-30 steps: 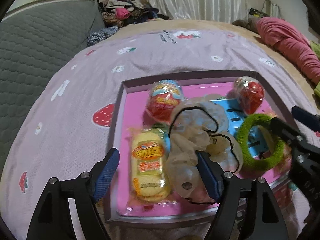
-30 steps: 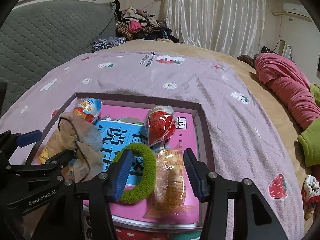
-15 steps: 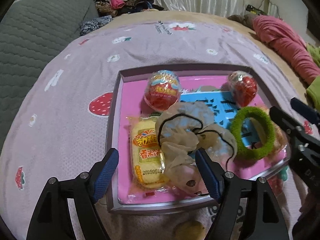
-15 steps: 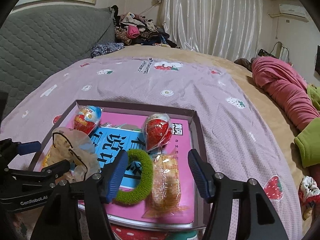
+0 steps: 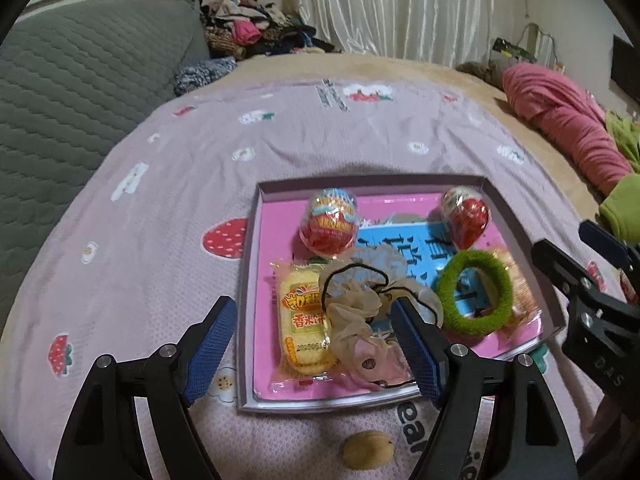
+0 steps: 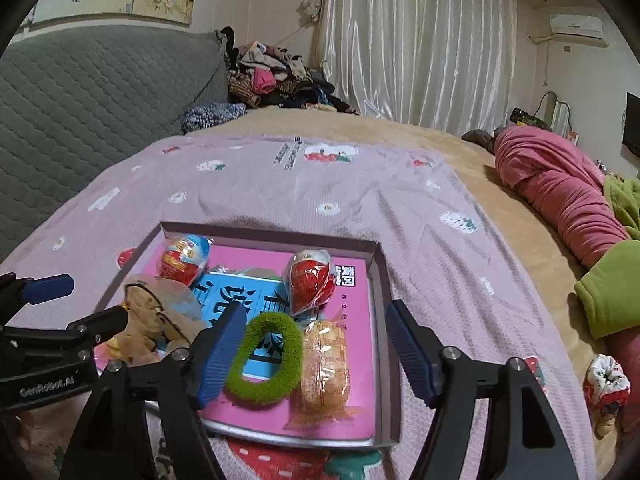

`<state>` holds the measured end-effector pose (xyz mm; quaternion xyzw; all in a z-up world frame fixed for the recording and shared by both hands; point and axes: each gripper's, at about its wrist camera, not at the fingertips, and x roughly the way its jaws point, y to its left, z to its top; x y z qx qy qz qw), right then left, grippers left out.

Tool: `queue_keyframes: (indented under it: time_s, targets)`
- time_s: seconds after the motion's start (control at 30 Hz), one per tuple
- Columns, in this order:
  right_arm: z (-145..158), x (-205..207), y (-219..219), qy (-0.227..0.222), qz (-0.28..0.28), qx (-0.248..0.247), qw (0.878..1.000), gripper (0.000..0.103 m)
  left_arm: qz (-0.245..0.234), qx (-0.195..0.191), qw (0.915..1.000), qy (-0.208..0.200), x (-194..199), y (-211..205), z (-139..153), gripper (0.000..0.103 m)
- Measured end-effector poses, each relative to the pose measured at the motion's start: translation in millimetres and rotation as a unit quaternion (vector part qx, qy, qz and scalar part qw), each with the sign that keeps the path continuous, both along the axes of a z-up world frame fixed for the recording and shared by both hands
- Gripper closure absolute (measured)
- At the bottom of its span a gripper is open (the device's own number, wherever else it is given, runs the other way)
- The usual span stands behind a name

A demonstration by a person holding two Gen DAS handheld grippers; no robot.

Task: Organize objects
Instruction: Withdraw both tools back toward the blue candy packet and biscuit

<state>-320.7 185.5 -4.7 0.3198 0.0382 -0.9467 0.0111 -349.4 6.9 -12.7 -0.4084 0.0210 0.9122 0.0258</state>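
Six items lie in the shallow box on the strawberry-print bedspread: two foil eggs at the far side, a green scrunchie, a beige scrunchie, a yellow rice cracker, and an orange snack pack. Left gripper: jaws spread, empty. Right gripper: jaws have just been opening, nothing gripped. A walnut lies outside the box.
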Motion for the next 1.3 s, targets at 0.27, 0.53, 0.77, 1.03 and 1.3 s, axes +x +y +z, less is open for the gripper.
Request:
queue_keyframes:
  time_s: [0.27,0.53,0.77,1.03,1.3]
  targets:
    - [37,43,5,0.040,-0.005,-0.011,0.999,0.012,0.020,0.001,0.9987,0.048,35,-4,29,0.023]
    - [60,92,0,0.050,0.002,-0.005,0.999,0.005,0.027,-0.009,0.9986,0.045,78,-7,41,0.022]
    - [81,136,-17,0.052,0.015,0.010,0.998,0.005,0.034,-0.014,0.9986,0.038,122,-14,54,0.022]
    - [107,184,-37,0.061,0.026,0.022,0.998,0.005,0.037,-0.019,0.9980,0.047,171,-20,84,0.022]
    - [130,220,-50,0.071,0.030,0.029,0.997,0.004,0.046,-0.014,0.9967,0.065,210,-38,116,0.022]
